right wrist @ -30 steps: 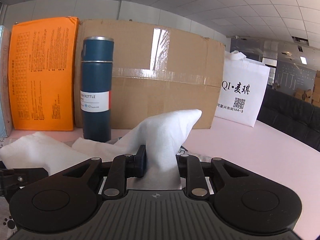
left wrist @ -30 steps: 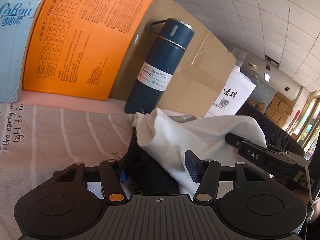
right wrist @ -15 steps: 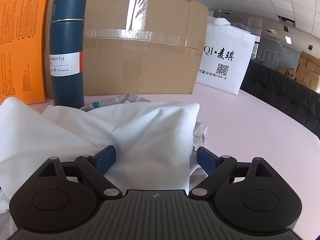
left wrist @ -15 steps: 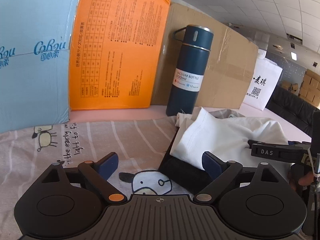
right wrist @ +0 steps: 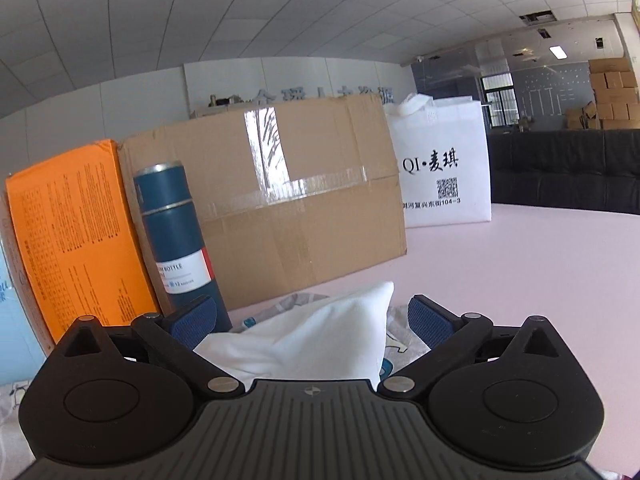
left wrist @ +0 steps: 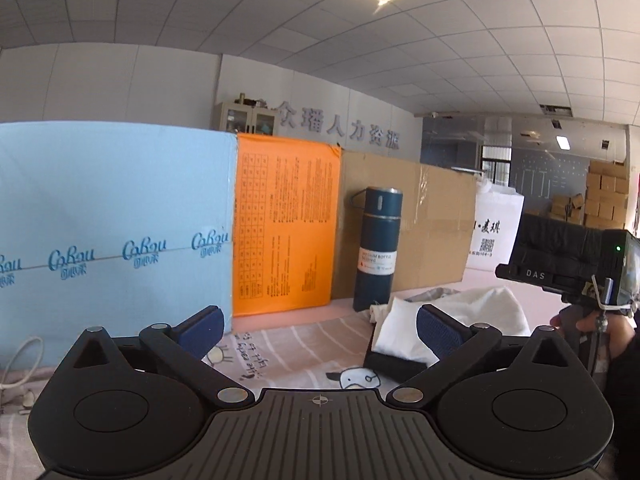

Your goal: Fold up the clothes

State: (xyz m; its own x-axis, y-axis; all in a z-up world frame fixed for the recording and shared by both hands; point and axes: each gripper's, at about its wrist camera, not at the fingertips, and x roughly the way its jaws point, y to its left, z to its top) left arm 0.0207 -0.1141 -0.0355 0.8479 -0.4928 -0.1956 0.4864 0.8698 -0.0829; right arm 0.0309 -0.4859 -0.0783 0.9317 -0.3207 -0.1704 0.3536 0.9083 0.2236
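Both grippers [left wrist: 318, 326] [right wrist: 312, 316] off white garment [right wrist: 320, 334] now

left gripper [left wrist: 318, 326]: black ribbed body, round hubs, blue pads, silver and brass screws
right gripper [right wrist: 312, 316]: same black build, "DAS" marking
sleeve [left wrist: 624, 356]: dark, below right gripper

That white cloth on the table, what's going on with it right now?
A person holding a gripper in each hand is folding clothes. The white cloth lies bunched on the table, partly over a black garment, in front of the blue bottle. Both the left gripper and the right gripper have their jaws opening wide, and neither grips anything. The cloth lies between the right gripper's fingers without the pads pressing on it. A striped cartoon-print garment lies spread below the left gripper.
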